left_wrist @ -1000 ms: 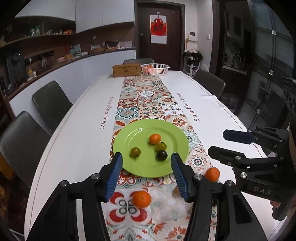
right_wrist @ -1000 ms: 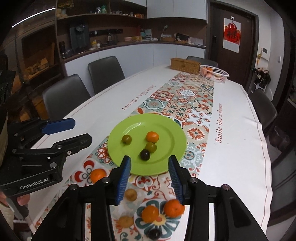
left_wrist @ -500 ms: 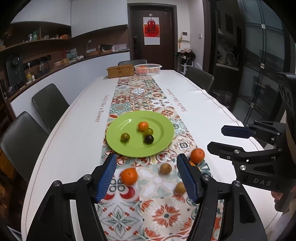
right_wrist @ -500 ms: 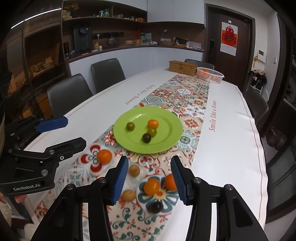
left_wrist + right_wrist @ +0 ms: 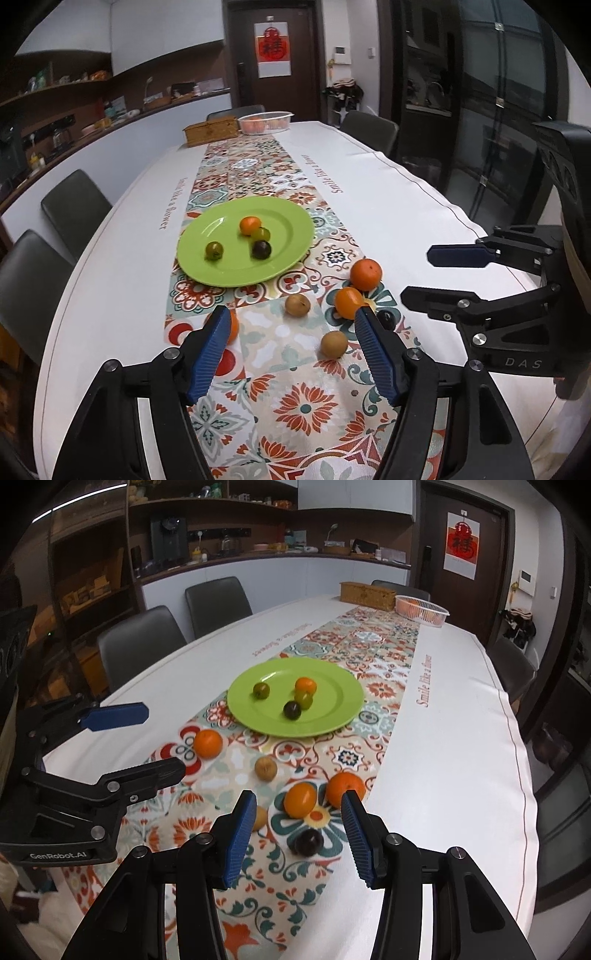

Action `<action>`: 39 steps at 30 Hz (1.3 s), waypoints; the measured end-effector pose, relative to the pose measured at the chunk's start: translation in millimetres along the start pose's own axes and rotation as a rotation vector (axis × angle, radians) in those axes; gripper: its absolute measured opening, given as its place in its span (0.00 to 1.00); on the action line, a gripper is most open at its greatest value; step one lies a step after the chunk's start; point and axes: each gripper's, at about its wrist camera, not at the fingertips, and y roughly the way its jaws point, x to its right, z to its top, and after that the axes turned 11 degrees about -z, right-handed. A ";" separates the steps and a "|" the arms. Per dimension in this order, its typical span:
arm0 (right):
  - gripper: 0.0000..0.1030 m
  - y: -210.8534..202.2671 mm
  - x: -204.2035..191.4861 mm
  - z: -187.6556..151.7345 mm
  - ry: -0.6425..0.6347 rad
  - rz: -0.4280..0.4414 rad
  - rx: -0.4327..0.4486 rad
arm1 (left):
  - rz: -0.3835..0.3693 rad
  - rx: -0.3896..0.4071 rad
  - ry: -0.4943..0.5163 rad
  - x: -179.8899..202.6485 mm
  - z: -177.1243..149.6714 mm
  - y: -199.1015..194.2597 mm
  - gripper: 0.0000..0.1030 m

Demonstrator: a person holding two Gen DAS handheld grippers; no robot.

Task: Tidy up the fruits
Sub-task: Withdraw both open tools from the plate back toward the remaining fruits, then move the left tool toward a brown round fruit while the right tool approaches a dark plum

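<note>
Hovering over the near end of the worktop (image 5: pixel 110 295), the left tool (image 5: pixel 291 347) has its jaws parted fairly wide with nothing gripped; only patterned runner (image 5: pixel 280 398) shows between the blue pads (image 5: pixel 207 350). Just behind its left pad sits an orange (image 5: pixel 233 326), half hidden by it. Just inside its right pad lies a tan round fruit (image 5: pixel 333 344), and a second tan fruit (image 5: pixel 297 305) lies a little beyond the gap. Past the right pad's tip are an oval orange fruit (image 5: pixel 348 302), a dark plum (image 5: pixel 387 319) peeking out beside the pad, and a larger orange (image 5: pixel 365 274) further on.

The right tool (image 5: pixel 299 830) hangs beside the left one, its jaws parted a moderate way and empty. Between its pads, close in, lies the same dark plum (image 5: pixel 308 842); the oval orange fruit (image 5: pixel 300 799) sits just beyond it in the gap, with the larger orange (image 5: pixel 345 789) touching it, right at the tip of the right pad.

Farther ahead of both tools rests a green plate (image 5: pixel 207 273) holding four small fruits: a small orange (image 5: pixel 250 225), a green one (image 5: pixel 262 234) touching it, a dark one (image 5: pixel 261 249) and an olive-coloured one (image 5: pixel 214 250) apart to the left. At the far end of the worktop stand a woven box (image 5: pixel 211 131) and a white basket (image 5: pixel 265 122) of orange fruit.
</note>
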 end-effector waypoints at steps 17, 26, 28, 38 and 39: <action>0.47 35.3 -0.1 -23.2 -0.098 0.010 -0.101 | -0.091 -0.100 0.137 9.4 -14.6 42.8 0.66; 0.47 56.5 0.5 -31.5 -0.130 0.008 -0.146 | -0.149 -0.163 0.157 5.1 -23.3 72.0 0.66; 0.47 60.1 -0.2 -33.4 -0.139 0.010 -0.153 | -0.161 -0.170 0.157 3.6 -24.3 77.4 0.66; 0.47 76.5 -3.9 -36.9 -0.154 0.031 -0.180 | -0.187 -0.199 0.168 0.3 -26.9 92.2 0.57; 0.47 77.7 -3.9 -37.2 -0.153 0.033 -0.183 | -0.190 -0.201 0.166 -0.1 -26.8 93.3 0.56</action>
